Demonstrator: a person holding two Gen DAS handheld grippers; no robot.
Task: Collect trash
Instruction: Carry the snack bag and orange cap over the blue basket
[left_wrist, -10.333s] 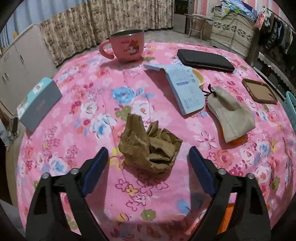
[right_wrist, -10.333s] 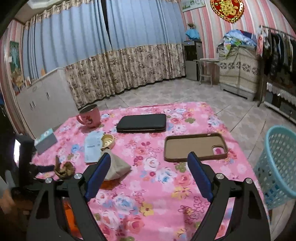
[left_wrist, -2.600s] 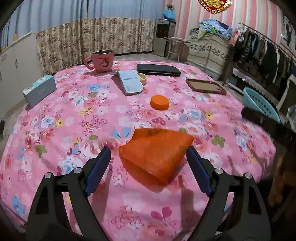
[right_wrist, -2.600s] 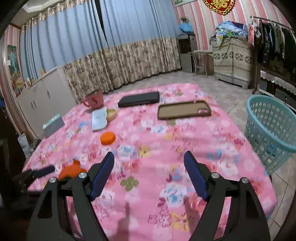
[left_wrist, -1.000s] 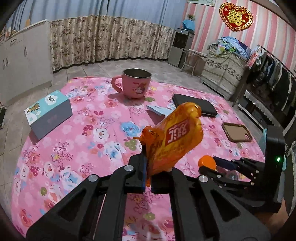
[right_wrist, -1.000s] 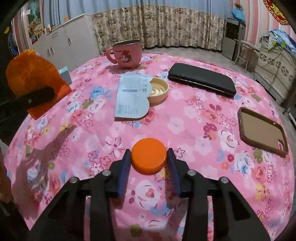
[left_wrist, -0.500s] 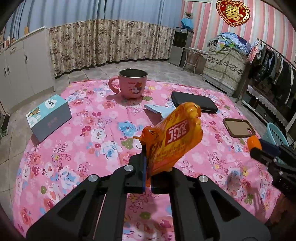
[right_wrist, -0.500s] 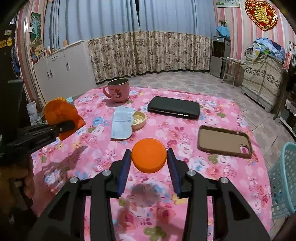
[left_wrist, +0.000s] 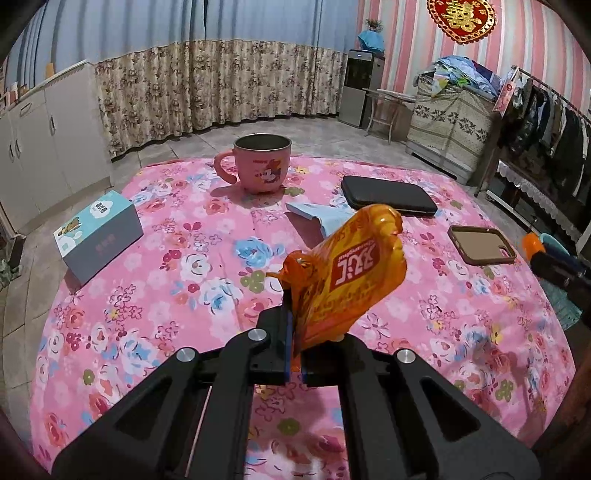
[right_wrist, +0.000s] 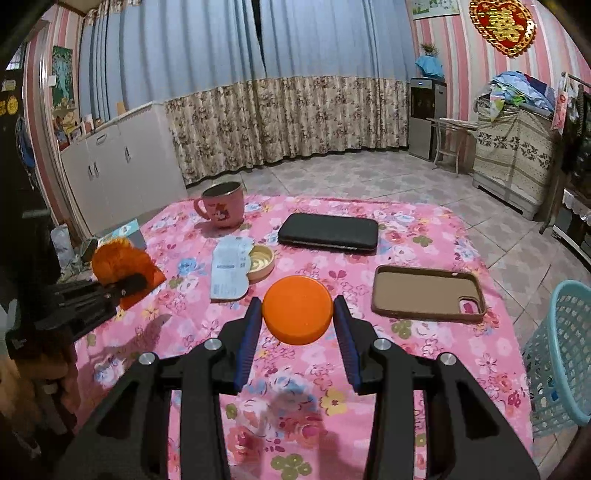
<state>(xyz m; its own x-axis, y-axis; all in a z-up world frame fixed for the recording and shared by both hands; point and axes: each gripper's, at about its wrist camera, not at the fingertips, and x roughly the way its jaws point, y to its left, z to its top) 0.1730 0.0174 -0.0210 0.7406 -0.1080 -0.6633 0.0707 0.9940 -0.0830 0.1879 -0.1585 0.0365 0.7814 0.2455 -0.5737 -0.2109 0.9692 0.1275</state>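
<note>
Left gripper (left_wrist: 294, 363) pinches an orange wrapper (left_wrist: 347, 273); right gripper (right_wrist: 297, 328) clamps an orange lid (right_wrist: 297, 309) by its edges, which may slip before reaching the basket (right_wrist: 563, 354).

The orange snack wrapper (left_wrist: 347, 273) is covering most of the pale blue paper (left_wrist: 322, 218) behind it in the left wrist view, and its lower edge is disappearing between the closed jaws of the left hand-held gripper (left_wrist: 294, 363). The right edge of that view is cutting off the right hand-held gripper (left_wrist: 554, 258), so only an orange sliver of the lid (left_wrist: 530, 244) is showing there. In the right wrist view the turquoise basket (right_wrist: 561, 354) is running out of frame, and a blurred hand (right_wrist: 22, 380) is sitting in shadow at the left edge.
</note>
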